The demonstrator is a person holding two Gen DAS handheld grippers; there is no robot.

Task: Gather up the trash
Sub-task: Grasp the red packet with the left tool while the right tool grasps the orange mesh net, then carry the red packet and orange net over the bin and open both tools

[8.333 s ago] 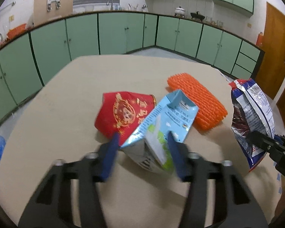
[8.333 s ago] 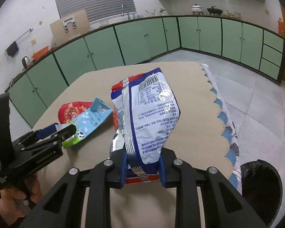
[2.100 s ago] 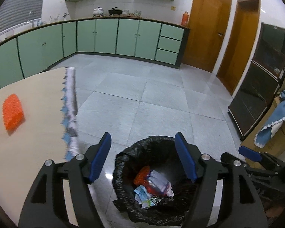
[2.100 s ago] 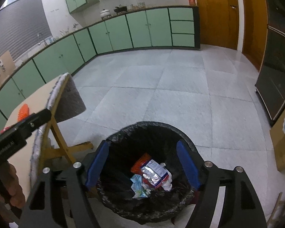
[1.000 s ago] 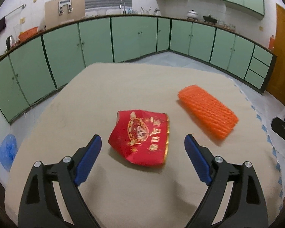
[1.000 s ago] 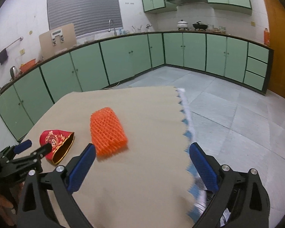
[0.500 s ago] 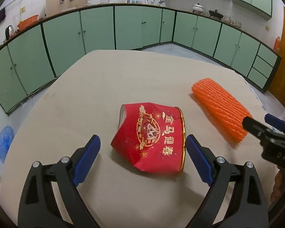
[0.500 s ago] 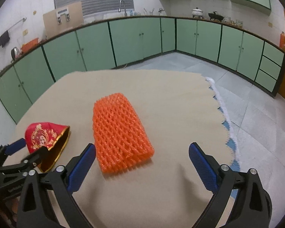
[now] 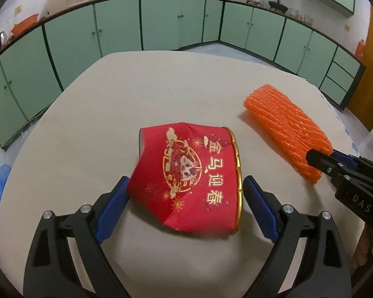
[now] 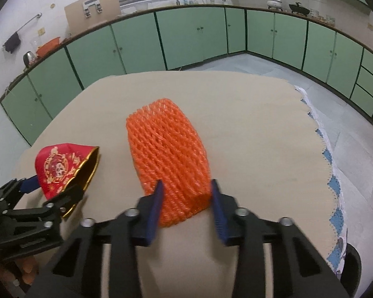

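Trash: two pieces lie on the beige surface (image 9: 186, 82), well apart from each other, the orange foam net (image 10: 169, 159) toward the scalloped edge and the flattened red paper cup (image 9: 189, 176) toward the other side.
Bin: a dark rim (image 10: 353, 268) shows low beyond the surface's scalloped edge in the right wrist view; I judge it the place the trash is bound for.
Step in hand: the pick-up of both pieces at once, one per hand.
Orange foam net: it lies flat, its near end between the fingers of the right gripper (image 10: 186, 198).
Right gripper: its fingers are closing on the net's near end; both blue pads meet its sides and the mesh looks slightly pinched.
Red paper cup: crushed, gold rim turned toward the net, its near edge between the fingers of the left gripper (image 9: 186, 206).
Left gripper: its fingers stand wide and are closing; the left pad is at the cup's edge, the right pad just beside the gold rim, no squeeze visible.
Next move: likely finish both closures, then lift and carry toward the bin; the soft net may slip, and the flat cup needs a bite on its edge.
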